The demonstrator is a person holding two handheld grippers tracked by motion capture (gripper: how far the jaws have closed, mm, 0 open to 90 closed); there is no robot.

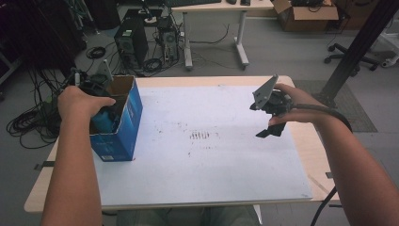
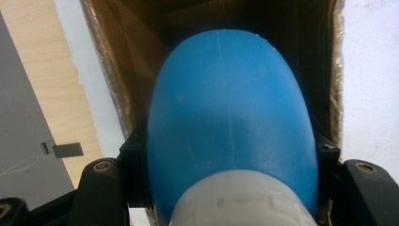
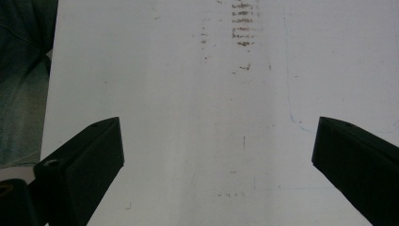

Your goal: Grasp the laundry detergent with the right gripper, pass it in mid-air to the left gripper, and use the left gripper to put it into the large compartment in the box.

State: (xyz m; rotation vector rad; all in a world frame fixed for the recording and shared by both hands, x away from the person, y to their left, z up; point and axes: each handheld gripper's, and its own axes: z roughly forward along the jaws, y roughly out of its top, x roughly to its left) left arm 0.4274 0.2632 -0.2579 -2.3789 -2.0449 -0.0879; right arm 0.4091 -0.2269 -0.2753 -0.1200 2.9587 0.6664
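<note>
Left gripper (image 2: 230, 188) clamped on blue bottle (image 2: 230, 113), lowered inside open blue box (image 1: 123, 123) at table's left edge; right gripper (image 3: 216, 155) spread wide, hovering over white mat (image 1: 207, 160).

High view overlooks table (image 1: 211, 183); gripper views close — downward.

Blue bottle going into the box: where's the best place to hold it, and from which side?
Hold the blue bottle as the left gripper does now: jaws across the body just beside the white cap, coming from above. The open-topped blue box leaves probably no other way in.
</note>
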